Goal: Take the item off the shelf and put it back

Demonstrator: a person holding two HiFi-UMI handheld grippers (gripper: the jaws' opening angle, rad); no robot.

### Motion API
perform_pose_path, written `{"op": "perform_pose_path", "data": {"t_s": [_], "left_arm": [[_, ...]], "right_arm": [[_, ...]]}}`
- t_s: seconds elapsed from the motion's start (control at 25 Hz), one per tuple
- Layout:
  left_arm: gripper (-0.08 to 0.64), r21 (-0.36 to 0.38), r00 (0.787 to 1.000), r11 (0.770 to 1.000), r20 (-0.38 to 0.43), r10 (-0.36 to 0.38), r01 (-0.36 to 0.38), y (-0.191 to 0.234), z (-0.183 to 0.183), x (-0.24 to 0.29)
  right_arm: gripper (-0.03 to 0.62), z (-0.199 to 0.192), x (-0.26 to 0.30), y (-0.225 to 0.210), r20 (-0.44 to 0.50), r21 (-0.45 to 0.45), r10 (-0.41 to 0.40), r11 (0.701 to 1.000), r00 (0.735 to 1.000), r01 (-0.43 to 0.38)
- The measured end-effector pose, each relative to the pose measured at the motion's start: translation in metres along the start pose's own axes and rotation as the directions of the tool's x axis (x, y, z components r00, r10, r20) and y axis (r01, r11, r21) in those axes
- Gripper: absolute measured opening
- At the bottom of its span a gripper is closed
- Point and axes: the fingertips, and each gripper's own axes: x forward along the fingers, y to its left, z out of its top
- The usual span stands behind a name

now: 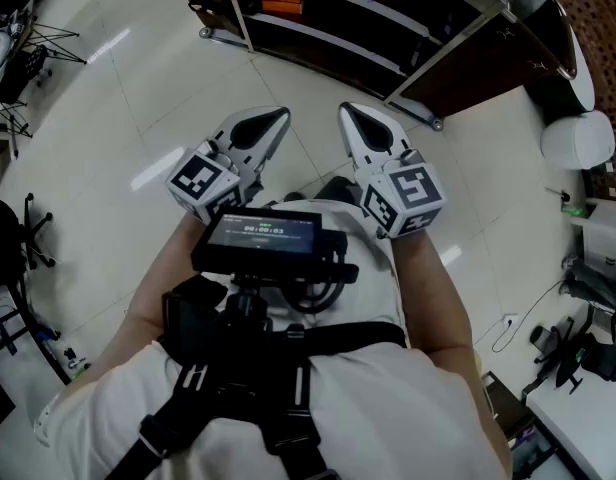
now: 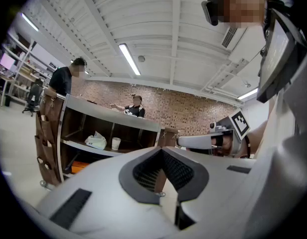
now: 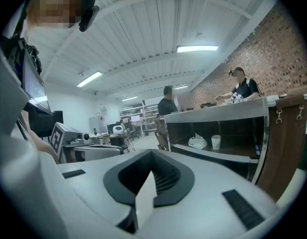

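A dark shelf unit with a metal frame [image 1: 318, 38] stands ahead of me across the pale floor. On its shelves lie an orange item [image 1: 283, 5], a white cup [image 2: 116, 143] and a crumpled white bag [image 2: 96, 141]. The cup [image 3: 216, 141] and the bag [image 3: 197, 142] also show in the right gripper view. My left gripper [image 1: 278, 115] and right gripper [image 1: 346, 110] are held side by side in front of my chest, pointing at the shelf and well short of it. Both are shut with nothing between their jaws.
A person [image 2: 61, 81] stands at the shelf's end and another [image 2: 136, 106] behind its counter top. An office chair [image 1: 8, 228] is at the left. A white round seat [image 1: 578, 138] and cluttered desks [image 1: 588, 388] are at the right. A small screen [image 1: 263, 236] sits on my chest rig.
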Motion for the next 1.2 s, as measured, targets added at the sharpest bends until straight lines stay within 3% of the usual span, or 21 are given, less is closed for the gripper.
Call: {"op": "perform_pose_path", "data": {"t_s": [0.24, 0.84, 1.2], "left_arm": [[0.005, 0.002, 1.0, 1.0, 0.005, -0.015, 0.015, -0.006, -0.002, -0.002], [0.003, -0.023, 0.999, 0.999, 0.006, -0.036, 0.036, 0.012, 0.004, 0.016], [0.003, 0.019, 0.997, 1.0, -0.073, 0.005, -0.003, 0.07, 0.0, 0.054]], "right_arm": [[0.008, -0.003, -0.009, 0.001, 0.016, 0.054, -0.008, 0.999, 1.0, 0.008], [0.008, -0.002, -0.005, -0.021, -0.011, 0.087, -0.059, 0.994, 0.998, 0.06], [0.008, -0.022, 0.046, -0.086, -0.028, 0.15, -0.056, 0.987, 0.998, 0.059]]}}
